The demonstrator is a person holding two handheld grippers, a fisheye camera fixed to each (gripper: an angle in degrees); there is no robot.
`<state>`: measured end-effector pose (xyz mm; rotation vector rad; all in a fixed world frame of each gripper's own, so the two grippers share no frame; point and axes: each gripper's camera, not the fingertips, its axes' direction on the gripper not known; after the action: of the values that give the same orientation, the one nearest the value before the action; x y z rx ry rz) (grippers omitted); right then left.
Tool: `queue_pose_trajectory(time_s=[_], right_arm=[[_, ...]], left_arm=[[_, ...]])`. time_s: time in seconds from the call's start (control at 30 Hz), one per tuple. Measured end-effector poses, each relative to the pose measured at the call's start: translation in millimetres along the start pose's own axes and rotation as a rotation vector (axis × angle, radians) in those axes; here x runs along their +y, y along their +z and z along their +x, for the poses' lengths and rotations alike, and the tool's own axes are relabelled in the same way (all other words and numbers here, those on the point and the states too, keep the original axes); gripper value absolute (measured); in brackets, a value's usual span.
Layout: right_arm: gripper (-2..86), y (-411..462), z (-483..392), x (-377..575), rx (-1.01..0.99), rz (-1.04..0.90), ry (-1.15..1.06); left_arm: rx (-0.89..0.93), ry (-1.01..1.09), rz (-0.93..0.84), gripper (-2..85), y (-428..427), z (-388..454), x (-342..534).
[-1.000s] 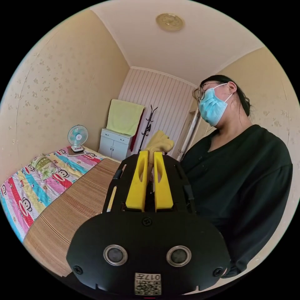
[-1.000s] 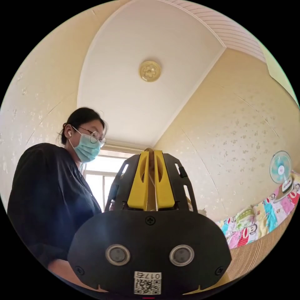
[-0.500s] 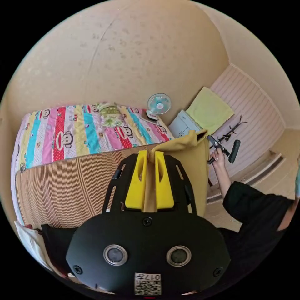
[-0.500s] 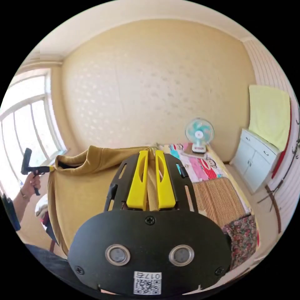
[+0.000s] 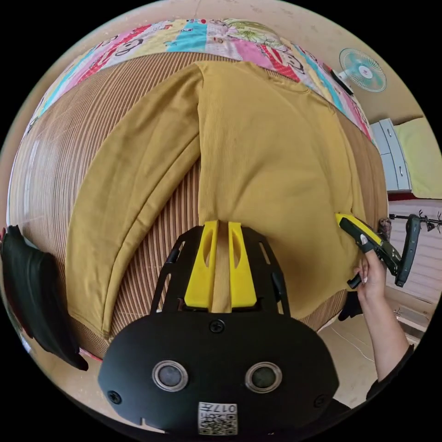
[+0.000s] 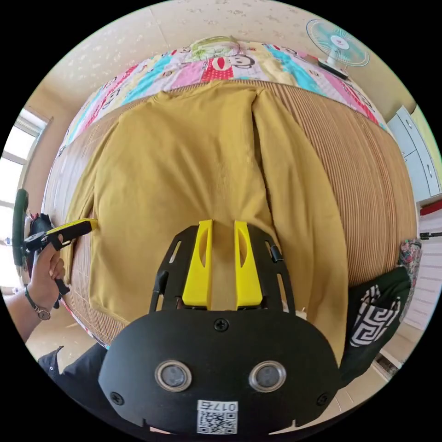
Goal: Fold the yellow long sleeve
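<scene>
Half a second on, my shirt (image 5: pixel 271 156) has dropped from mid-air flat onto the bed (image 5: pixel 55 152), collar away from me. Left gripper (image 5: pixel 220 225) pinches its hem; right gripper (image 6: pixel 223 225) gapes over it.

Mustard yellow long sleeve (image 5: pixel 267 152) lies flat, both sleeves spread alongside.

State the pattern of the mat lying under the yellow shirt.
The mat has fine brown and tan stripes, clearest in the right gripper view.
</scene>
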<state>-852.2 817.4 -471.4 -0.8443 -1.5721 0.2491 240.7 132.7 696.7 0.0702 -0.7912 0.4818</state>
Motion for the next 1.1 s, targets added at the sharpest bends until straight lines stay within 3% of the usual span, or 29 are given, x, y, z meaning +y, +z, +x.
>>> queue_pose_trajectory(time_s=[0.13,0.43,0.63,0.73,0.83,0.93,0.97,1.1], right_arm=[[7.1,23.6,22.0,79.0,0.013,0.246,-0.053],[6.4,57.9,53.9,163.5,0.105,0.279,-0.095],[4.3,67.6,96.7,213.1,0.045,0.263,-0.090],[4.0,69.0,130.9,234.4,-0.049,0.236,-0.076],[4.1,71.9,125.2,255.6,0.080,0.174,-0.198],[3.7,65.4,123.6,268.9,0.177,0.060,-0.116],[2.7,53.0,119.6,279.6,0.166,0.105,-0.099],[1.6,14.8,82.9,313.6,0.024,0.313,-0.254]], left_arm=[[-0.085,0.098,0.204,1.7,2.6,7.1,24.8],[-0.125,0.092,0.257,1.5,-2.4,-9.6,18.6],[0.045,-0.125,0.229,1.1,-37.4,-76.5,36.0],[0.065,-0.200,0.202,6.9,-53.5,-107.0,70.7],[0.142,-0.167,0.168,9.6,-54.5,-121.8,104.0],[0.245,0.027,0.044,4.5,-48.2,-123.2,115.5],[0.305,0.099,-0.053,2.4,-45.6,-127.6,115.4],[0.354,0.009,-0.077,0.9,-68.5,-170.6,129.7]])
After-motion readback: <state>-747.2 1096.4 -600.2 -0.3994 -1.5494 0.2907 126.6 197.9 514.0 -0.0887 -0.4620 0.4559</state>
